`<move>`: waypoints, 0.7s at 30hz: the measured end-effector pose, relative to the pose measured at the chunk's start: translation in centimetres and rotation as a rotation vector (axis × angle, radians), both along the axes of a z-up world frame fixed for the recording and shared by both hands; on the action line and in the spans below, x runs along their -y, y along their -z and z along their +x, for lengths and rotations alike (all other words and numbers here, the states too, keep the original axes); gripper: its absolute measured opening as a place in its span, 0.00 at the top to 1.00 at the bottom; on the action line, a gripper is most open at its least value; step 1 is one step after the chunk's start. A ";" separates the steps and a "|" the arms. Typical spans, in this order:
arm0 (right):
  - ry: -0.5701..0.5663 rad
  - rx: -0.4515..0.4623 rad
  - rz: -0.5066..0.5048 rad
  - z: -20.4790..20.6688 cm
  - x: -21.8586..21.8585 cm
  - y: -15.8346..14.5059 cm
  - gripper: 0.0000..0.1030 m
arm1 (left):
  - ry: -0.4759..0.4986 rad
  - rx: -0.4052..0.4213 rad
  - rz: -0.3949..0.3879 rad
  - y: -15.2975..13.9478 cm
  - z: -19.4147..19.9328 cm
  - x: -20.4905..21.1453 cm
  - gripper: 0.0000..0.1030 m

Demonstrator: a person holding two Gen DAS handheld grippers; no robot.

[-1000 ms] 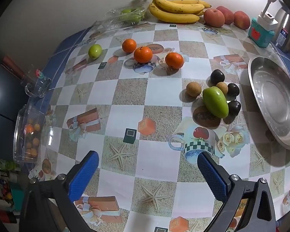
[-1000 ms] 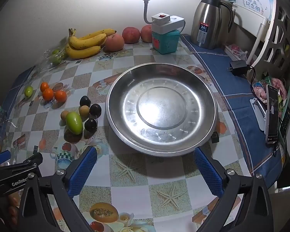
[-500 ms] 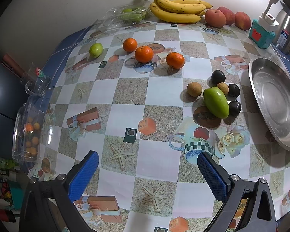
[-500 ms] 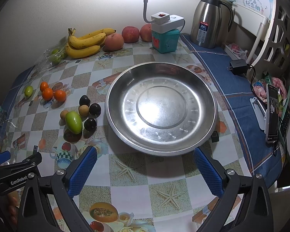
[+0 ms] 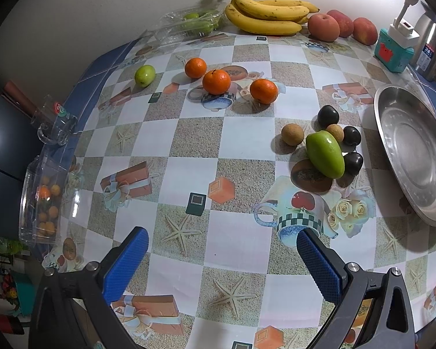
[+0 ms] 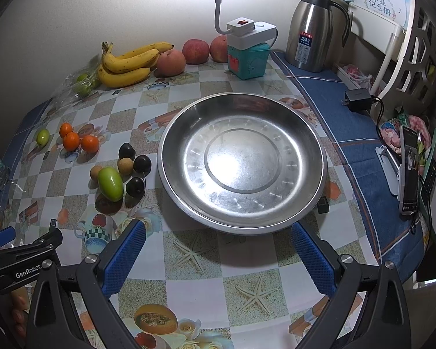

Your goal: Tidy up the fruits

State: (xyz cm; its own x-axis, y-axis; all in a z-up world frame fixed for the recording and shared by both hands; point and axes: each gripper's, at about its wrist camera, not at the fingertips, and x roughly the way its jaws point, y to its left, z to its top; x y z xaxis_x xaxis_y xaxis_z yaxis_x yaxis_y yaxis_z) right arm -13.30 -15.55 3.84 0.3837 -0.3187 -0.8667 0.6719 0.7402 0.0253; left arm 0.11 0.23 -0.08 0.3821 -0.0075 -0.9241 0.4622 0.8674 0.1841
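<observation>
Both claws hung released and empty above the near edge of the surface [image 5: 241, 151]: the left claw [image 5: 222, 247] with its blue pads spread wide over bare tablecloth, the right claw [image 6: 218, 240] likewise spread, just short of the near rim of the pan [image 6: 314, 151]. The pan held nothing. All the fruit lay left of the pan. Closest to its left rim sat a cluster: a mango [image 5: 324, 154] touching three dark plums [image 5: 328, 115] and two brown longans [image 5: 292, 134]. Farther left of the pan, three oranges [image 5: 216, 81] lay in a loose group, and a small green fruit [image 5: 144, 75] sat alone beyond them. Behind the pan and to its left, against the wall, were the bananas [image 6: 125, 64] with three peaches [image 6: 171, 62] beside them. A teal box [image 6: 248, 59] carrying a white power strip stood directly behind the pan, and a steel flask [image 6: 314, 29] stood behind it to the right
</observation>
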 end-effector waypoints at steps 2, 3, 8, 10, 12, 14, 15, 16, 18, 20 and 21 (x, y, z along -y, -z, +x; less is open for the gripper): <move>0.000 -0.001 -0.001 0.0 0.0 0.0 0.03 | 0.001 -0.007 0.001 0.0 0.0 0.0 0.00; -0.001 -0.004 0.000 0.1 0.0 0.0 0.03 | 0.002 -0.005 0.000 0.0 0.0 0.0 0.00; -0.005 -0.008 0.000 0.2 -0.1 0.1 0.03 | 0.002 -0.018 -0.006 0.0 0.1 0.1 0.00; -0.004 -0.010 0.003 0.2 -0.2 0.1 0.03 | 0.003 -0.032 0.005 0.2 0.1 0.2 0.00; -0.004 -0.008 0.010 0.2 0.0 0.2 0.03 | 0.007 -0.039 0.010 0.3 0.1 0.3 0.00; -0.001 -0.005 0.015 0.1 0.1 0.1 0.03 | 0.012 -0.046 0.017 0.4 0.3 0.4 0.00; 0.001 -0.004 0.017 0.1 0.2 0.1 0.03 | 0.012 -0.048 0.019 0.5 0.5 0.5 0.00; 0.000 -0.004 0.021 0.1 0.2 0.2 0.03 | 0.006 -0.046 0.021 0.5 0.8 0.6 0.00; -0.004 -0.002 0.030 0.2 0.3 0.2 0.03 | -0.006 -0.034 0.020 0.4 1.3 0.6 0.00; -0.009 0.008 0.039 0.4 0.3 0.1 0.03 | -0.017 -0.036 -0.008 0.1 1.9 0.6 0.00; -0.013 0.018 0.044 0.5 0.3 0.0 0.03 | -0.023 -0.043 -0.018 0.0 2.2 0.6 0.00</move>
